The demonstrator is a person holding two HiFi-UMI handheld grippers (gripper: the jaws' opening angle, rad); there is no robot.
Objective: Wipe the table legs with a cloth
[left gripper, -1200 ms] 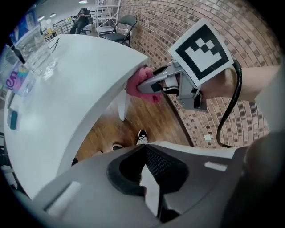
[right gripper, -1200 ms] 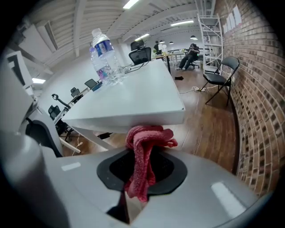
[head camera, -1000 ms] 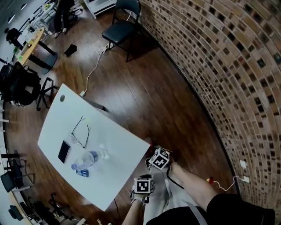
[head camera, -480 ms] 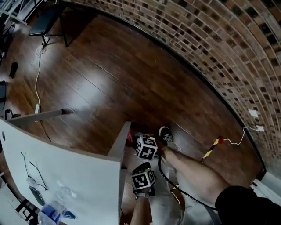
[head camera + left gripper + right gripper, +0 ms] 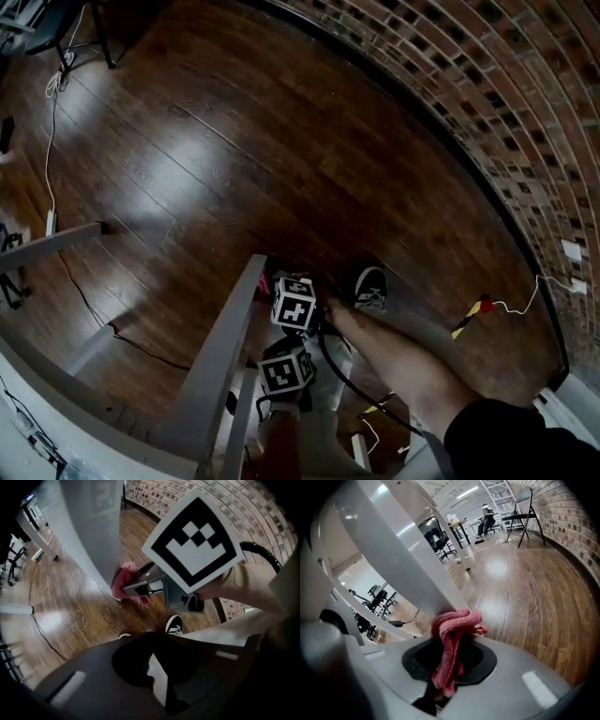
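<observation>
The wooden floor (image 5: 187, 159) filled most of the head view, and the brick wall (image 5: 487, 103) curved from 12 round to 3 o'clock. The grey table leg (image 5: 217, 361) slanted from 7 o'clock up towards the centre. At the leg's 3 o'clock side, the right gripper (image 5: 447, 663) had its jaws clamped on the pink cloth (image 5: 454, 630). The cloth's bunched end pressed against the leg. The left gripper (image 5: 152, 667) hung at 6 o'clock of the right one, its jaws closed together on nothing. Only a narrow twist of cloth looked pinched. A hard drag along the leg could probably pull it free, or the small wad could slide aside and let bare jaw scrape the paint.
</observation>
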